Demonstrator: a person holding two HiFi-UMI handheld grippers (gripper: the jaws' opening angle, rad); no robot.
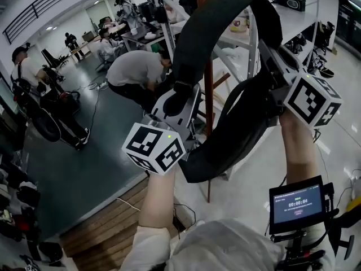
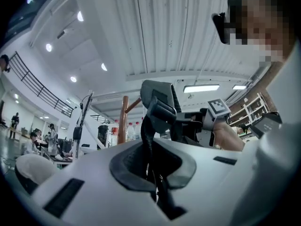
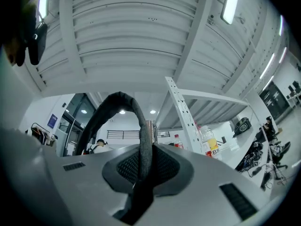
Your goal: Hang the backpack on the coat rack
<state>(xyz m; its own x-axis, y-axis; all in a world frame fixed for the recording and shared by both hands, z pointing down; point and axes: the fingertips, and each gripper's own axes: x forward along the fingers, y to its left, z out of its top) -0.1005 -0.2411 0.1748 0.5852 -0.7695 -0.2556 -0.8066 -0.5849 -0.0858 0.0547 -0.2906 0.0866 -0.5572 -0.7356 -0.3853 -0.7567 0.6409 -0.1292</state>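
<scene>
Black backpack [image 1: 237, 1], though all that really shows is its padded strap, held up high right in front of the wooden coat rack pole [image 1: 208, 95]. The strap arcs up and over from the left gripper [image 1: 179, 94] to the right gripper [image 1: 266, 51], with a slack loop drooping below. Both grippers are clamped tight on it.

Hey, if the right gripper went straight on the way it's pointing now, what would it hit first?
Probably the brown wooden coat rack pole, just behind the black backpack strap that the right gripper is shut on. Its distance is unclear.
</scene>
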